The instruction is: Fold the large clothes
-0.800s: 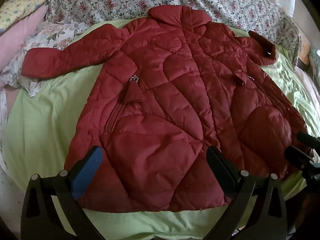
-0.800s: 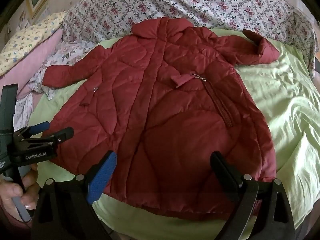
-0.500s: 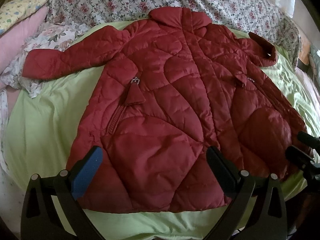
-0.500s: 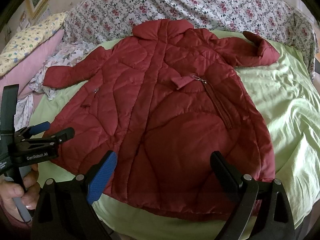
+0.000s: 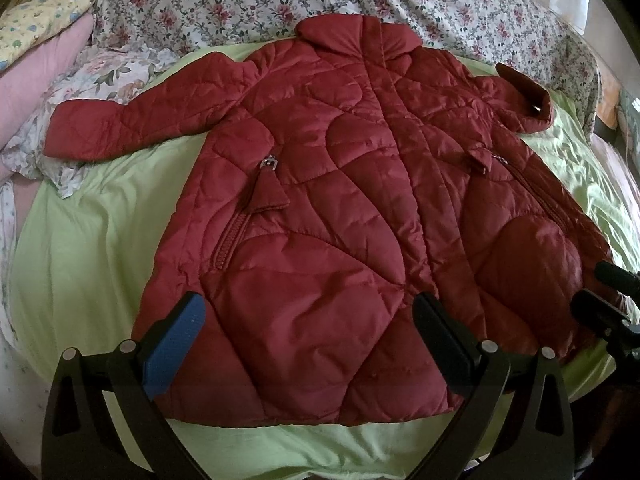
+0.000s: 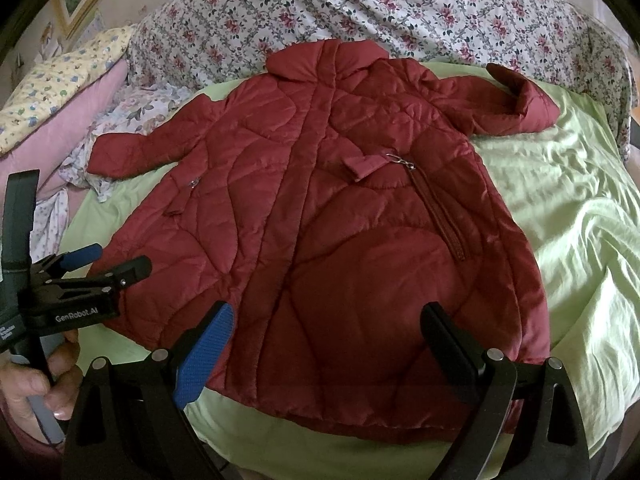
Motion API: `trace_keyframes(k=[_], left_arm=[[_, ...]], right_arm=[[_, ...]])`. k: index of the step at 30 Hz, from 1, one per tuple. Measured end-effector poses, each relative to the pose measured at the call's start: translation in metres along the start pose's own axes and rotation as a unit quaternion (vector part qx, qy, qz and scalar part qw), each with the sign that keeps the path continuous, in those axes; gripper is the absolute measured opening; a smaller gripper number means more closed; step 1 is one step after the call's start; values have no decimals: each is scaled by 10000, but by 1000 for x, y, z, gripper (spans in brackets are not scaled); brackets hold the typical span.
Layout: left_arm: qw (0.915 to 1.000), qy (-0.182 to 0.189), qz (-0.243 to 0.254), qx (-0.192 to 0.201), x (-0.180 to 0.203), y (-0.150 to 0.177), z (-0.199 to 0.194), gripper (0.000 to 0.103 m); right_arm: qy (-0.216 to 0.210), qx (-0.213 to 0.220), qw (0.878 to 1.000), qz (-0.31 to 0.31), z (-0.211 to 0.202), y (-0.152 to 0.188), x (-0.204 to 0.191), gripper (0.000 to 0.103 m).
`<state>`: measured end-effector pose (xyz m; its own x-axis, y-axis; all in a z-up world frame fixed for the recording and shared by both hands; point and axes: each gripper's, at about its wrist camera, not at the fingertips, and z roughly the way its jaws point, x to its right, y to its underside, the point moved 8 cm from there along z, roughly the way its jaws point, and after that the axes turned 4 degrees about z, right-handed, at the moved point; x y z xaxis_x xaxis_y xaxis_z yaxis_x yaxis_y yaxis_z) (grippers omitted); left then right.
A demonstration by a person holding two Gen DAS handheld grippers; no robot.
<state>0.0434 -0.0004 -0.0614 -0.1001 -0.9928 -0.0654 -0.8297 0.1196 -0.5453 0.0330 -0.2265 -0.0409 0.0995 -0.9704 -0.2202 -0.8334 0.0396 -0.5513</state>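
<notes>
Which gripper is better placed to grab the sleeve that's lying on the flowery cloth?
Left. The left gripper hangs open on the straight sleeve's side; the right gripper is nearer the bent sleeve.

The coat (image 5: pixel 340 208) lies spread flat on the sheet (image 5: pixel 92 248), collar toward the bedding (image 5: pixel 248 0) behind.
</notes>
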Motion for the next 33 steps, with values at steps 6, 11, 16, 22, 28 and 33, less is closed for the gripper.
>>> trace_keyframes(k=[6, 11, 16, 22, 28, 33], left_arm=[[9999, -31, 25, -97, 1, 1, 2, 103], [9998, -52, 26, -203, 0, 2, 5, 103], [9995, 31, 47, -314, 1, 3, 8, 103], [9987, 189, 66, -461, 3, 3, 15, 103], [9989, 241, -68, -408, -1, -4, 22, 103], [9985, 292, -174, -436, -6, -10, 28, 103]], right_arm=[[0, -95, 10000, 18, 1, 1, 1, 96], [54, -94, 9999, -19, 1, 2, 1, 96], [55, -361, 9993, 89, 4, 2, 4, 96], [61, -450, 9989, 144, 8, -1, 8, 96], [307, -306, 9990, 108, 10, -9, 25, 96], [304, -213, 9990, 257, 10, -23, 39, 96]])
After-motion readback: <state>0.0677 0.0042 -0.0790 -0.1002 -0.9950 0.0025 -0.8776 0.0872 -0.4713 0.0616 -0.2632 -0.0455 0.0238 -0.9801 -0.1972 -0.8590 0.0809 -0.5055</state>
